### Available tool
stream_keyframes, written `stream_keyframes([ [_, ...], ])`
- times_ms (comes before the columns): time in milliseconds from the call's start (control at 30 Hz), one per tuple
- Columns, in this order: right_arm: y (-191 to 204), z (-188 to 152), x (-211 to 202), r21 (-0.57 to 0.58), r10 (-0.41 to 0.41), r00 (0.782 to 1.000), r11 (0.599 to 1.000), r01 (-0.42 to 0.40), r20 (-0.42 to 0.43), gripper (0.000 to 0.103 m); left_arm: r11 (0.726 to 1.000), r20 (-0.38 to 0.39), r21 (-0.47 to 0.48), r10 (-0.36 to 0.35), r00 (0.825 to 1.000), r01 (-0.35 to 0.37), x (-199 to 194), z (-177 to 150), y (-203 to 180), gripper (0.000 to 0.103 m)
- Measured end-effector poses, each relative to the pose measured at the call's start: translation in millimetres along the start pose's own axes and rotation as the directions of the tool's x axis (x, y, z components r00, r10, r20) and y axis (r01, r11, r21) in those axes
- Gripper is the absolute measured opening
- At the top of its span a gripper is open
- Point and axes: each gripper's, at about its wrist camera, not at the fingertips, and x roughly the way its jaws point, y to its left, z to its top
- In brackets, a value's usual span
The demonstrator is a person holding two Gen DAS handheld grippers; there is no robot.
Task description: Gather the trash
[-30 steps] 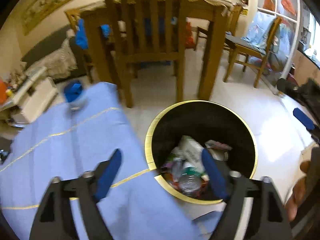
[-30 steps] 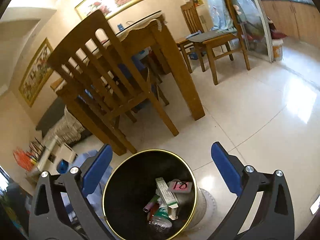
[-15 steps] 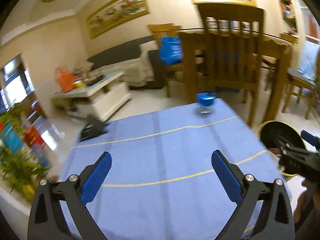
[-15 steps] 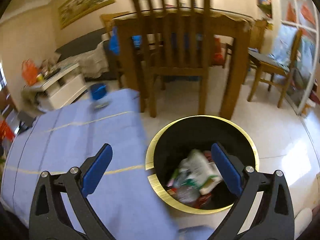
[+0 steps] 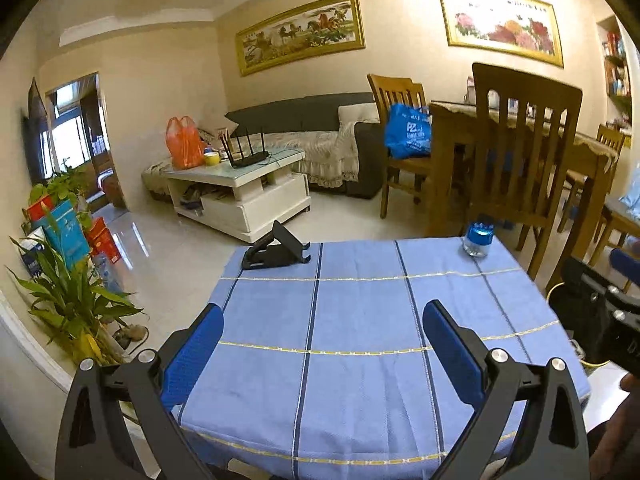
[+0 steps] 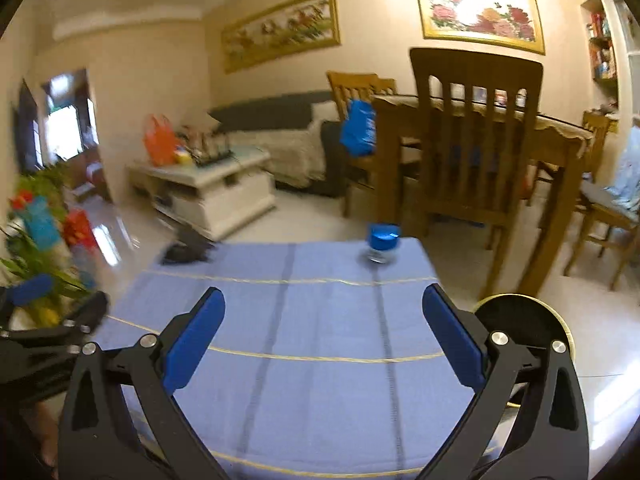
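My left gripper [image 5: 322, 342] is open and empty over the near part of a table with a blue checked cloth [image 5: 360, 320]. My right gripper [image 6: 323, 332] is open and empty over the same cloth [image 6: 312, 320]. A small clear jar with a blue lid [image 5: 479, 234] stands at the table's far right corner; it also shows in the right wrist view [image 6: 382, 241]. The black trash bin with a gold rim [image 6: 520, 322] stands on the floor right of the table; its contents are hidden from here.
A black folding stand [image 5: 276, 247] sits at the table's far left corner. A wooden chair [image 5: 524, 152] and dining table [image 5: 580, 148] stand behind. A white coffee table [image 5: 240, 192], a sofa [image 5: 320, 140] and potted plants [image 5: 68, 280] are to the left.
Both grippers have swung left and up from over the bin to face the blue table. The bin has slid to the right edge of view. Both stayed open.
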Motion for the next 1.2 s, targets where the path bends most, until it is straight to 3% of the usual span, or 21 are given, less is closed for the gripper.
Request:
stream_keyframes([
  [167,14.9,-1.8,-7.9,-0.039,-0.013,1.0,0.999,0.013,-0.006,0.098,1.0,-0.002,-0.018,-0.018,1.0,0.018,-2.2,0.6,2.5,0.096],
  [1200,-2.8,-13.7,-3.8,-0.015,-0.018,0.999,1.0,0.017,-0.049,0.098,1.0,-0.022,-0.006,-0.023,0.999,0.023,12.6,-8.0,-13.6,0.096],
])
